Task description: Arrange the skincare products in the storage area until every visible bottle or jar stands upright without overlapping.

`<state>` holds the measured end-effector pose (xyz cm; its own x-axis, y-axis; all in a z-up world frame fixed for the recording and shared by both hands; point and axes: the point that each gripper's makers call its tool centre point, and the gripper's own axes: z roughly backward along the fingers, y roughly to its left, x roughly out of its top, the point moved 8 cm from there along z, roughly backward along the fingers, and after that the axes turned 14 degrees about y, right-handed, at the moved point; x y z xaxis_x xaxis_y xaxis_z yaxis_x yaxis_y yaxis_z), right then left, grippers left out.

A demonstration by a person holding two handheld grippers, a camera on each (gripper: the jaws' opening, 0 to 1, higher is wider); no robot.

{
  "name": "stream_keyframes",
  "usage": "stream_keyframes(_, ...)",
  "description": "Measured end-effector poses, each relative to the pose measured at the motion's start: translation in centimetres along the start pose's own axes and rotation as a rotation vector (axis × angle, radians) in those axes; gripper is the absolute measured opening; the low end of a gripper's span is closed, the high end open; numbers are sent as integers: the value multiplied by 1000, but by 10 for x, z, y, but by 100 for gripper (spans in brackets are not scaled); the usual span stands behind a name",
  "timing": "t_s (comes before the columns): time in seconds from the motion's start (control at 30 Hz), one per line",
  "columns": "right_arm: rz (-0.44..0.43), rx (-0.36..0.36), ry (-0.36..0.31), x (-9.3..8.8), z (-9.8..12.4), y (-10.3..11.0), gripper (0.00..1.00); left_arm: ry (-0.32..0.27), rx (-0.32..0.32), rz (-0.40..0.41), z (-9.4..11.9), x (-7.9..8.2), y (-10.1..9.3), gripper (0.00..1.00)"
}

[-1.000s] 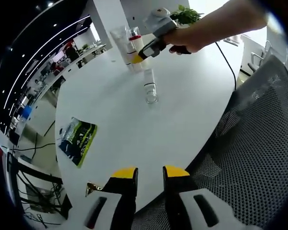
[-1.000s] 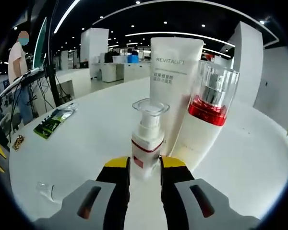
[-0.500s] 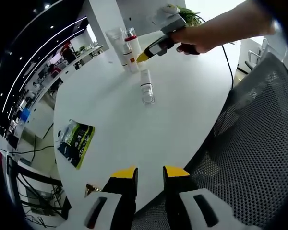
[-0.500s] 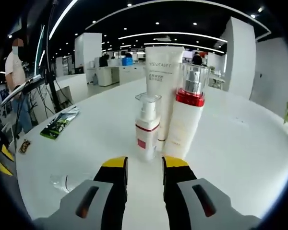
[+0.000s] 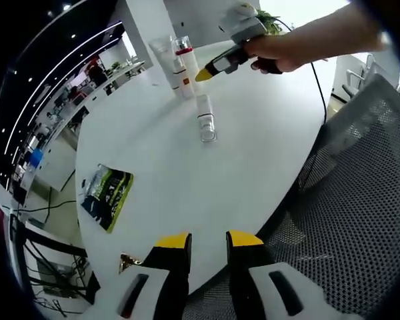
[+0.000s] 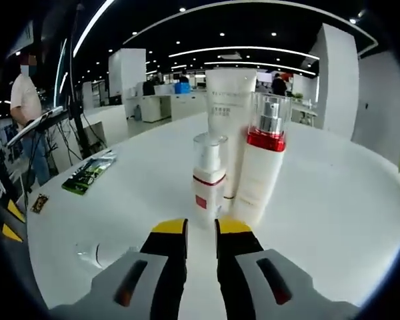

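**White tabletop: three products upright, one bottle lying down**

White and round, the table [image 5: 240, 167] carries everything you are working on. Near its far edge, in the right gripper view, three products stand upright in a tight cluster: a small pump bottle [image 6: 207, 179] with a clear cap and a red band, a taller bottle [image 6: 260, 170] with a red collar under a clear cap just beside it, and a white tube [image 6: 229, 127] standing behind them both. The three look to be touching or nearly so; you cannot tell which from here.

Your right gripper [image 6: 201, 227] sits just short of the small pump bottle, its yellow-tipped jaws drawn close together with a thin gap and nothing between them. In the left gripper view you see that same gripper [image 5: 207, 73], held in your hand [image 5: 273, 57], pointing at the cluster.

A clear bottle [image 5: 205, 119] lies on its side on the tabletop, nearer the middle, apart from the standing group. In the right gripper view it [image 6: 97, 253] shows low at the left, beside your gripper body.

Your left gripper [image 5: 209, 240] hangs over the near edge of the table, jaws parted and empty. A green packet [image 5: 108, 190] lies flat toward the left edge, and a mesh chair [image 5: 360, 200] stands against the right edge.
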<state>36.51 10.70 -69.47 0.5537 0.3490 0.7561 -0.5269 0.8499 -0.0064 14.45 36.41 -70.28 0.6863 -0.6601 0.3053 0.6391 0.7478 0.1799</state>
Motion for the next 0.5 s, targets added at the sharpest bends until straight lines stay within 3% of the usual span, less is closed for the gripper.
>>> stream_keyframes(0.5, 5, 7, 6, 22, -10, -11, 9, 0, 15, 8, 1, 0, 2, 21)
